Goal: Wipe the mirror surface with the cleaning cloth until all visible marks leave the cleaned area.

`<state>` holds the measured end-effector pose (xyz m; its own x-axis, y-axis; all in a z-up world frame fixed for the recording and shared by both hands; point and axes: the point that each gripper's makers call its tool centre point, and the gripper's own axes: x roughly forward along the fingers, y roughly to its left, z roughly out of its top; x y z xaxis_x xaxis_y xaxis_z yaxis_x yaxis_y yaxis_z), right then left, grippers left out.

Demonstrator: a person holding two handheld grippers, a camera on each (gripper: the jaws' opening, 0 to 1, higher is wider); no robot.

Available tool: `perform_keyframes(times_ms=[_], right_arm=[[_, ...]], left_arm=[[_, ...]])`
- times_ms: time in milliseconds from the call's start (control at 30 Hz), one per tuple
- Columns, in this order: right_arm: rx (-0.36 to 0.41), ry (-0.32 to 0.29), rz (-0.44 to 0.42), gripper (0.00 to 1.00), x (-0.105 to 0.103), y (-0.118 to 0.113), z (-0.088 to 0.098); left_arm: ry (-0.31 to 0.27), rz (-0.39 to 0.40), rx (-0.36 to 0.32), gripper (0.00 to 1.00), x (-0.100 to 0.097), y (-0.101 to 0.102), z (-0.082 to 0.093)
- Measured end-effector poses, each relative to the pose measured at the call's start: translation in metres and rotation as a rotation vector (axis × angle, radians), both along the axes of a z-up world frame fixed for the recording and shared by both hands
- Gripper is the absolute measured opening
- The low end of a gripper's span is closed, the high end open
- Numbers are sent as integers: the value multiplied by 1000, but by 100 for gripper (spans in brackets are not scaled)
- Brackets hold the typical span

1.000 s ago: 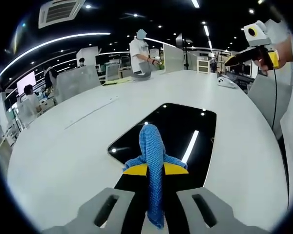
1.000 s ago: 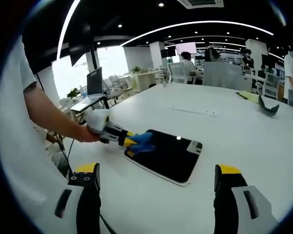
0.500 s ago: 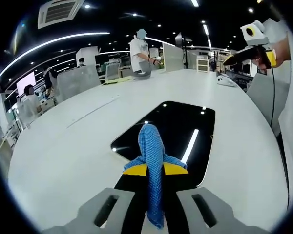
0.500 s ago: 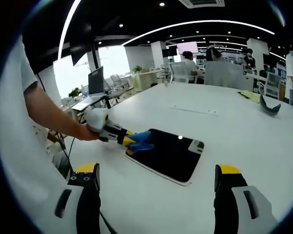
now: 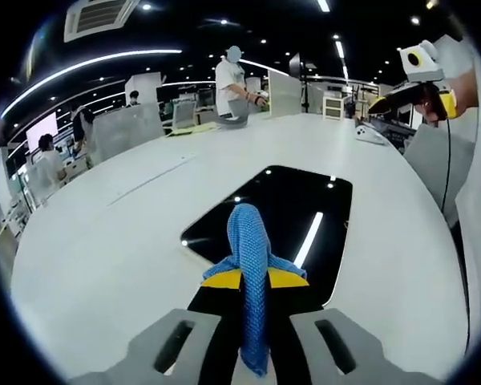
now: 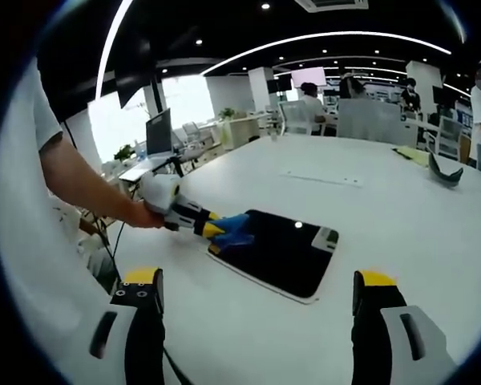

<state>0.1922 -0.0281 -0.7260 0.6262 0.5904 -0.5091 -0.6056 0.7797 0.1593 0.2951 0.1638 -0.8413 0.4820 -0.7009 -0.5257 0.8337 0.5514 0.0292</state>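
A dark rectangular mirror lies flat on the white table and reflects ceiling lights. My left gripper is shut on a blue cleaning cloth, whose bunched end rests on the mirror's near corner. My right gripper is held open well above the table, away from the mirror, with nothing between its yellow-tipped fingers. In the left gripper view that right gripper hangs at the upper right in a hand.
The white table spreads wide around the mirror. A white object lies on its far right part and a dark curved item sits at the far edge. A person stands beyond the table; desks and chairs fill the background.
Both views have shifted only slightly. The cloth stays on the mirror's near corner, and the right gripper remains open in the air.
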Motion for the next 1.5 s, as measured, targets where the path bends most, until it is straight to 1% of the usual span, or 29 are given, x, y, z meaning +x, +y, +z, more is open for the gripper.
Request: perform_keyframes(times_ms=[100,267,333,467,567,800,933,1500], right_arm=[[3,-2,-5,98,1,-1,0],[10,-4,-6,98,4,1,1],[9,-5,-1,98,3,3,1],[12,1,6,98,3,6,-1],[11,-2,10,98,2,7,-2],[14,-4,2,98,1,6,-1],[15,-5,0,98,1,5,-1],[31,-18,-10,97,5,6,3]], left_arm=[[5,6,0,7,0,0,0],[4,46,-4,7,-2,-1,0],[-3,43,9,7,-2,-1,0],[15,59,7,7,-2,-1,0],[16,65,6,7,-3,-1,0],[15,62,17,7,-5,-2,0],[27,71,5,7,-7,-3,0],[34,61,10,7,-17,-10,0]])
